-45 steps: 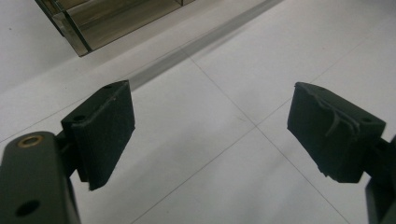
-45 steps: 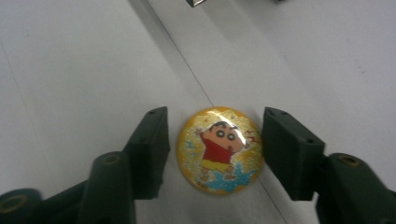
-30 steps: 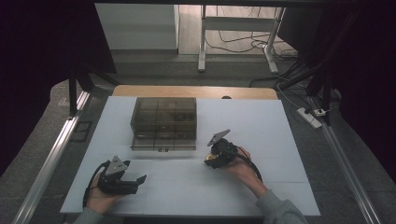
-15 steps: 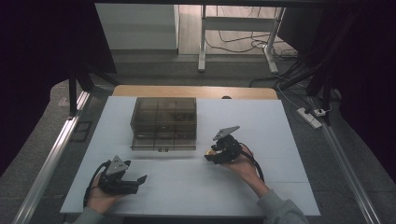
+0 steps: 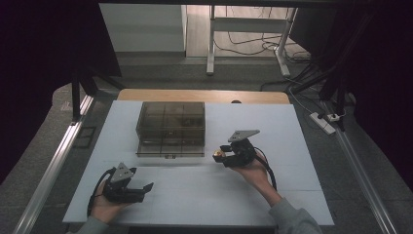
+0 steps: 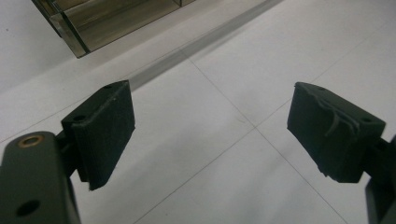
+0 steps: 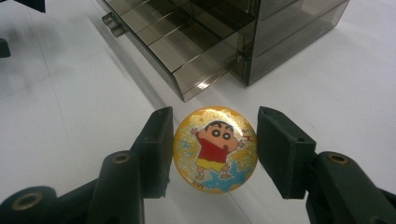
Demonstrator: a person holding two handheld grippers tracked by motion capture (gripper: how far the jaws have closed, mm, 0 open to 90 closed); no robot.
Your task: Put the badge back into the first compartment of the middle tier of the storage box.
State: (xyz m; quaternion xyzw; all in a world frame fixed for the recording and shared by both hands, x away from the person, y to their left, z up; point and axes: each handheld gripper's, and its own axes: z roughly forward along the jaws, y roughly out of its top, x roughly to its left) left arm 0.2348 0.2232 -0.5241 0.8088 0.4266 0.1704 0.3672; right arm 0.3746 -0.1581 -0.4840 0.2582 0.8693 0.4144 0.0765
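Item: round cartoon badge (image 7: pixel 215 149), clamped edge-on between right gripper (image 5: pixel 220 155) fingers, held above the counter (image 5: pixel 292 195) just beside the smoked-plastic drawer cabinet (image 5: pixel 170 127). Cabinet contents indistinct. Left gripper (image 5: pixel 146 187): fingers wide, empty, resting near the counter's front edge.

Dim high view, dark surround; gripper views bright, sharp.

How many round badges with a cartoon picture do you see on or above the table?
1. The badge is held between the jaws of the right gripper, just right of the smoky drawer box. More may be hidden inside the box.
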